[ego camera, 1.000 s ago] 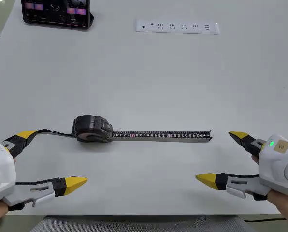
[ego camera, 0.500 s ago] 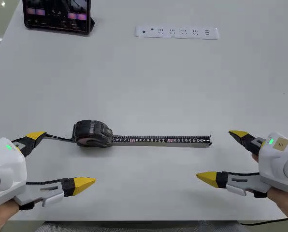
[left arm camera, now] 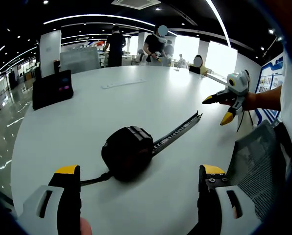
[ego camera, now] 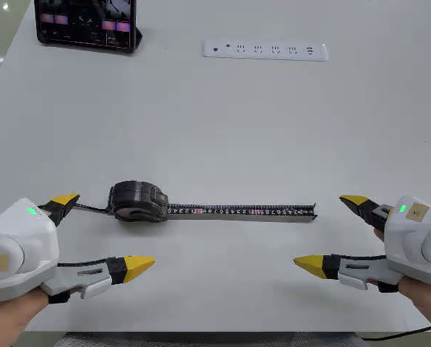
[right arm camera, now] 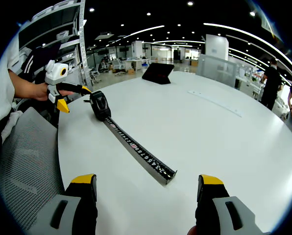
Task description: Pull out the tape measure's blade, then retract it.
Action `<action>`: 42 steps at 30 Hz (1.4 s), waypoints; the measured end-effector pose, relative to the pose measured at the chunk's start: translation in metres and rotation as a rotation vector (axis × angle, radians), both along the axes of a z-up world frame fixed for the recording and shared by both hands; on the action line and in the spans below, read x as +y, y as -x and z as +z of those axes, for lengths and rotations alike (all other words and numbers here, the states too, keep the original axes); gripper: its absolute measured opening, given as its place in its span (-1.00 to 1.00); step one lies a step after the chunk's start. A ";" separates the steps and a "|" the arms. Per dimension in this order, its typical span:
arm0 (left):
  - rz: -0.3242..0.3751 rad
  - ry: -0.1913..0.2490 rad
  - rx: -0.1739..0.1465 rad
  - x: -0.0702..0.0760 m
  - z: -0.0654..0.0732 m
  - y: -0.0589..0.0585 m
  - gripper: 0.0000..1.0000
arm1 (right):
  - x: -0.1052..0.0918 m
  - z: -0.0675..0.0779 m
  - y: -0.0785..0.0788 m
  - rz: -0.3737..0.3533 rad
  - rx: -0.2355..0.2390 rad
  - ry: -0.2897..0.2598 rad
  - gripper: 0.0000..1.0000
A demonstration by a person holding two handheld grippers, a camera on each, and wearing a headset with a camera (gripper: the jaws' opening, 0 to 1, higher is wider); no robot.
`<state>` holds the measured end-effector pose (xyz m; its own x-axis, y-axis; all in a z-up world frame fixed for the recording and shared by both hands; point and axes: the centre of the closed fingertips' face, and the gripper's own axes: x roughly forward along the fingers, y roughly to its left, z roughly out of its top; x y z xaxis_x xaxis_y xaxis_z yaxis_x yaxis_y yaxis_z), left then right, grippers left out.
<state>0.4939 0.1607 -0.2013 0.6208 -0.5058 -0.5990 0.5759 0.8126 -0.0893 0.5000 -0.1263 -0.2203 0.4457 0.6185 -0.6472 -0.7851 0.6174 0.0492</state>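
**Blade out, both grippers wide open**

The left gripper gapes empty just beside the tape measure case. The right gripper, equally open, faces the blade tip. The blade lies left-to-right on the table, between them.

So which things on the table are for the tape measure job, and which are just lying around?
For the job:
- tape measure, its blade pulled out flat
- left hand-held gripper, open
- right hand-held gripper, open

Just lying about, at the far side of the table:
- power strip
- dark tablet, screen lit
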 end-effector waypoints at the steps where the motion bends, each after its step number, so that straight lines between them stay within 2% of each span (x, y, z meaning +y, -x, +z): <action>1: 0.002 0.001 -0.001 0.000 0.000 -0.001 0.97 | 0.000 0.000 0.000 0.001 0.000 0.000 0.65; 21: 0.062 0.040 -0.001 -0.012 -0.002 -0.016 0.97 | 0.003 -0.002 -0.004 0.033 -0.005 0.003 0.58; 28: 0.089 0.065 0.011 -0.016 -0.003 -0.022 0.94 | 0.002 -0.003 -0.005 0.035 -0.005 0.007 0.58; 36: 0.145 0.127 0.043 -0.019 -0.006 -0.026 0.90 | 0.000 -0.002 -0.008 0.031 -0.007 0.002 0.59; 42: 0.158 0.141 0.050 -0.025 -0.009 -0.027 0.89 | 0.001 -0.003 -0.008 0.034 -0.004 0.005 0.58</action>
<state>0.5209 0.1358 -0.2105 0.6703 -0.4854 -0.5613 0.4343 0.8699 -0.2337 0.5076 -0.1252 -0.2231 0.4269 0.6302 -0.6485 -0.8058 0.5906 0.0435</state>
